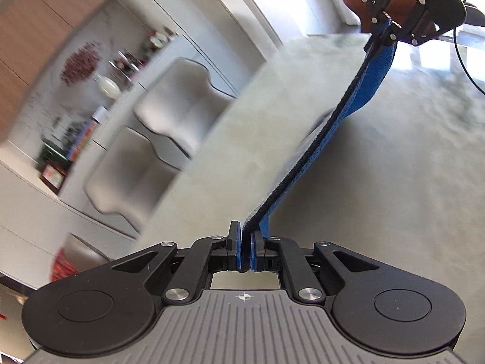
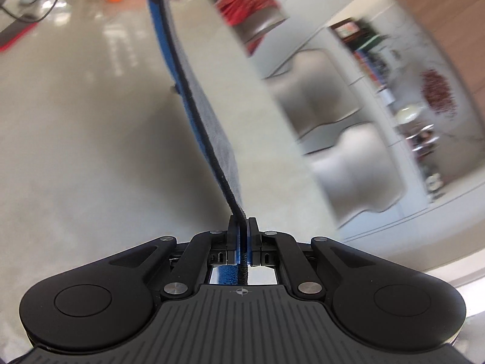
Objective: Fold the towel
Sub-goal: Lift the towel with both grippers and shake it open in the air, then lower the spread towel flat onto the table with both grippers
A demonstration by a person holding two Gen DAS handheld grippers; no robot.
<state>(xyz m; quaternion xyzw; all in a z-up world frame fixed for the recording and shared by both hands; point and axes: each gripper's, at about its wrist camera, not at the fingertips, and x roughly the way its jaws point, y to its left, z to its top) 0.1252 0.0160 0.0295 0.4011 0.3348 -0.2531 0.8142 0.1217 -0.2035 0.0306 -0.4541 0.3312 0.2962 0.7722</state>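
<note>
Blue towel strung tight between both grippers, up off the table!

The left gripper (image 1: 245,238) has its fingers pressed together on one end of the towel (image 1: 342,115), pinching the dark-bound edge, and the cloth runs away from it in a taut, slightly sagging band to the right gripper (image 1: 389,32), which is clamped on the far end. From the right wrist it is the same story: the right gripper (image 2: 242,227) nips the towel (image 2: 194,106) right at its fingertips, blue on one face, paler grey on the other. The pale table (image 1: 409,182) lies below the towel, and blurred grey chairs (image 1: 169,106) stand beyond the table's edge.
</note>
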